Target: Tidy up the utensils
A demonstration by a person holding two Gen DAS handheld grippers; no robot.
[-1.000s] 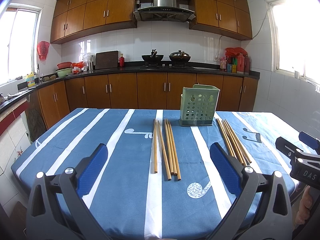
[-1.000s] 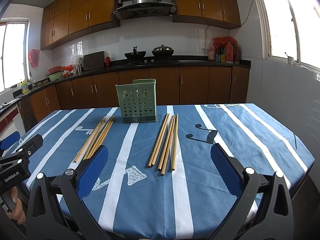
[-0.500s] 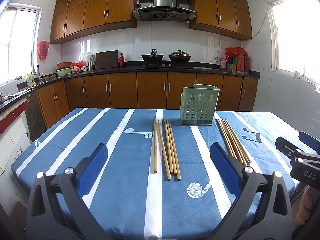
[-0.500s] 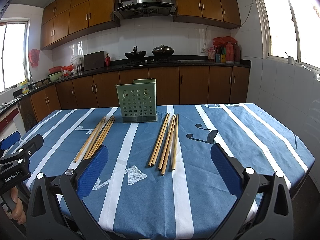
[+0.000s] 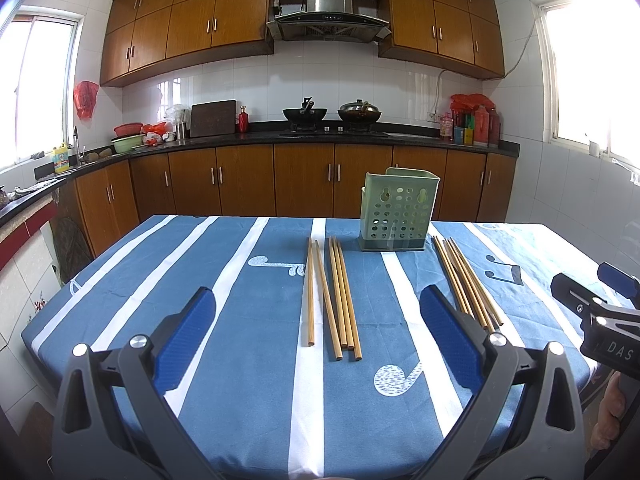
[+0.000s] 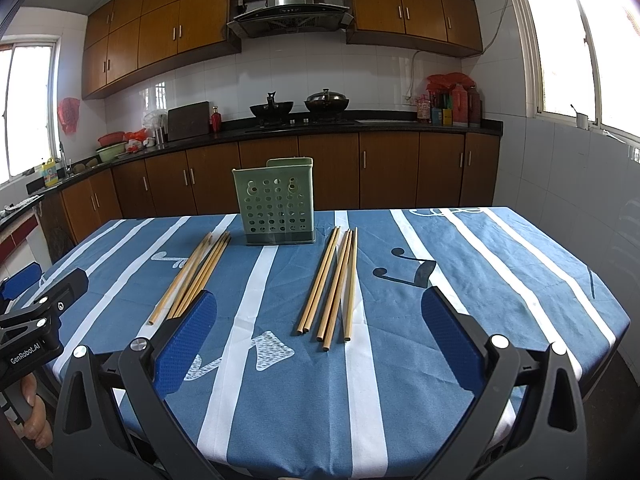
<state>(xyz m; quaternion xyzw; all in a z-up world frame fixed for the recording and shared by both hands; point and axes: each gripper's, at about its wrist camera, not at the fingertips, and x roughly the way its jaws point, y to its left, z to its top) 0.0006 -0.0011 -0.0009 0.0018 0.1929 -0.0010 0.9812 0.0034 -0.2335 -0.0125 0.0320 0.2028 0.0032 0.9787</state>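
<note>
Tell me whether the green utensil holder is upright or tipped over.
Upright: the green utensil holder stands on its base on the tablecloth, open top facing up.

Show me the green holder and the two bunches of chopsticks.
Holder [image 5: 394,216], left wrist view, perforated front wall.
Left chopsticks [image 5: 340,296], left wrist view, mid-shaft of the bunch.
Right chopsticks [image 6: 334,284], right wrist view, mid-shaft of the bunch.

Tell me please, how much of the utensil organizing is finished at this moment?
Nothing looks done yet. The green holder stands upright with no chopstick showing above its rim. Nothing is in hand: the left claw and the right claw are both open and hold nothing. All remains: the left group of chopsticks and the right group lie flat on the tablecloth, one on each side of the holder.
</note>
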